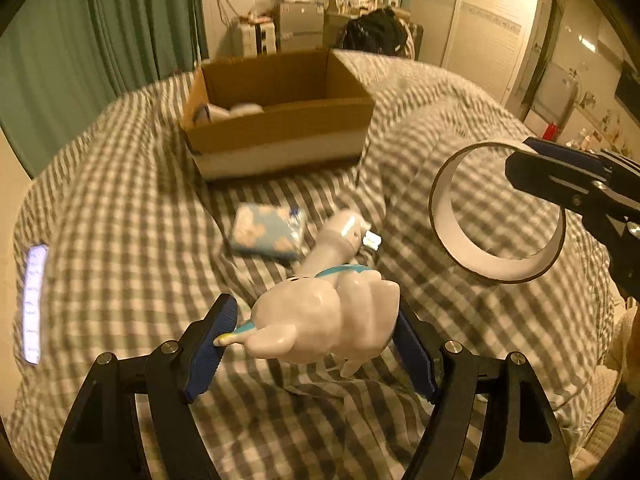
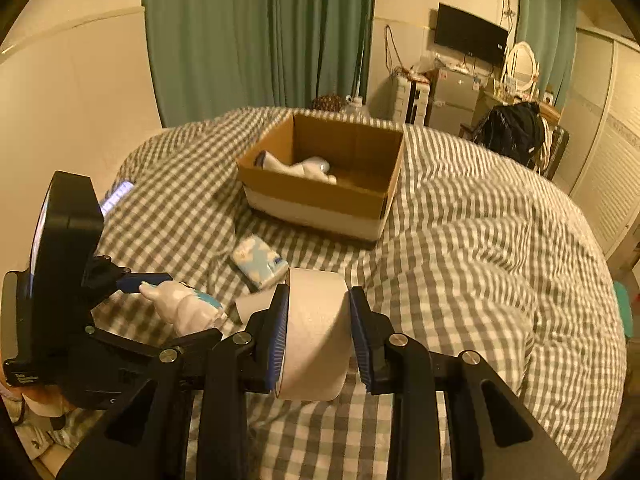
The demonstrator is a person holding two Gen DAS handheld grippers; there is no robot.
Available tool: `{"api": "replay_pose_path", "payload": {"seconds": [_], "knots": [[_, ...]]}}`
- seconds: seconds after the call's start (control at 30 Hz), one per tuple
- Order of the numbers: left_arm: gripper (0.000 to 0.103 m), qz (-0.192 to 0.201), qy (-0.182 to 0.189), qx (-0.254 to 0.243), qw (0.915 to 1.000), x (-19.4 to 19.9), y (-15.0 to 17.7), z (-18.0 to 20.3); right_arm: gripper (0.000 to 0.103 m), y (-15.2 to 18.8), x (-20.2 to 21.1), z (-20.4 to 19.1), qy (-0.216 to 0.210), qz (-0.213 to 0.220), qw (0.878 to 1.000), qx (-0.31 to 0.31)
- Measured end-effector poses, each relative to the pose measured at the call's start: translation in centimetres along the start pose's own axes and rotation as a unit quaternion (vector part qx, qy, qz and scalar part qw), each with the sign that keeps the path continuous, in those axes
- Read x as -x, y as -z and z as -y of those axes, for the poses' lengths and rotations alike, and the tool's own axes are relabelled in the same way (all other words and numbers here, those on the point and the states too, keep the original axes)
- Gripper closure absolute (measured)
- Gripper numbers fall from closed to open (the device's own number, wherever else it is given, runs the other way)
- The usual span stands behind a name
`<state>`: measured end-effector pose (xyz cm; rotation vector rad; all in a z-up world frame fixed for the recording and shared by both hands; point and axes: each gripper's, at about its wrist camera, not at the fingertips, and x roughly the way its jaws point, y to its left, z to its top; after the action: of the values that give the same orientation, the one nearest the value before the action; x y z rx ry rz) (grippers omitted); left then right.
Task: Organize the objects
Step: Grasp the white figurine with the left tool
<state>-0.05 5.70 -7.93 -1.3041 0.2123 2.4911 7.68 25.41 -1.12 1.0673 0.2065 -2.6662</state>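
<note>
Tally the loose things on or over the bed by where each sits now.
Held in grippers: 2, white rabbit figurine, beige tape roll
Lying on checked bedcover: 2, blue patterned tissue pack, white tube
In brown cardboard box: at least 1, whitish, blurred
Total: 5

I find no text that I can read with certainty in either view. On the black housing of my left gripper's unit, at its lower edge in the right wrist view, stands a small white label of two lines; the letters are too small and blurred to make out. The blue-and-white packet lying on the bed, near the front of the cardboard box, carries a dark printed band at one end; its wording is illegible. The box's outer walls show no print. The lit strip near the bed's left edge shows only glare.
</note>
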Motion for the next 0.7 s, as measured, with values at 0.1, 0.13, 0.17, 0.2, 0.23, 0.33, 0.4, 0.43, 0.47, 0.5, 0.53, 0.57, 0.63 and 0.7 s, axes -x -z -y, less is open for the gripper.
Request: {"api": "replay_pose_path", "payload": {"seconds": [0.1,0.13,0.17,0.2,0.23,0.33,0.4,0.43,0.47,0.5,0.53,0.57,0.63,0.7], "knots": [[0.025,0.023,-0.002,-0.001,0.9997,1.8,-1.1,-0.5,0.074,-1.0,1.1,-0.5,0.003,0.013,1.0,0.005],[0.025,0.03,-0.003,-0.001,0.9996,2.4,-1.5,-0.6,0.074,-1.4,1.5,-0.6,0.004,0.018,1.0,0.008],[0.025,0.039,-0.004,-0.001,0.9992,3.1,-1.9,-0.9,0.074,-1.7,1.8,-0.7,0.005,0.021,1.0,0.01],[0.025,0.049,-0.007,-0.002,0.9988,3.8,-2.5,-1.1,0.074,-2.1,2.1,-0.9,0.006,0.025,1.0,0.013],[0.025,0.057,-0.009,-0.003,0.9983,4.3,-2.9,-1.3,0.074,-2.6,2.4,-1.0,0.006,0.03,0.999,0.016],[0.025,0.084,-0.016,-0.007,0.9963,6.0,-4.8,-1.9,0.074,-4.4,3.4,-1.5,0.014,0.046,0.998,0.034],[0.025,0.1,-0.019,-0.008,0.9948,6.9,-6.3,-2.3,0.074,-5.8,4.0,-1.7,0.017,0.059,0.997,0.044],[0.025,0.109,-0.021,-0.009,0.9938,7.4,-7.1,-2.5,0.074,-6.8,4.3,-1.8,0.017,0.068,0.996,0.049],[0.025,0.116,-0.022,-0.011,0.993,7.7,-7.7,-2.6,0.074,-7.5,4.6,-1.8,0.018,0.075,0.996,0.053],[0.025,0.125,-0.024,-0.012,0.9918,8.0,-8.6,-2.8,0.074,-8.7,4.9,-1.9,0.021,0.085,0.994,0.059],[0.025,0.132,-0.026,-0.013,0.9909,8.1,-9.4,-3.0,0.074,-9.5,5.0,-2.0,0.023,0.092,0.993,0.063],[0.025,0.137,-0.026,-0.013,0.9901,8.2,-10.2,-3.3,0.074,-10.3,5.1,-2.0,0.025,0.099,0.992,0.067],[0.025,0.146,-0.022,-0.007,0.9891,8.3,-11.8,-3.9,0.074,-12.4,5.2,-1.9,0.025,0.112,0.991,0.072],[0.025,0.152,-0.019,-0.002,0.9882,8.1,-13.6,-4.6,0.074,-14.1,4.9,-1.6,0.024,0.121,0.99,0.072]]}}
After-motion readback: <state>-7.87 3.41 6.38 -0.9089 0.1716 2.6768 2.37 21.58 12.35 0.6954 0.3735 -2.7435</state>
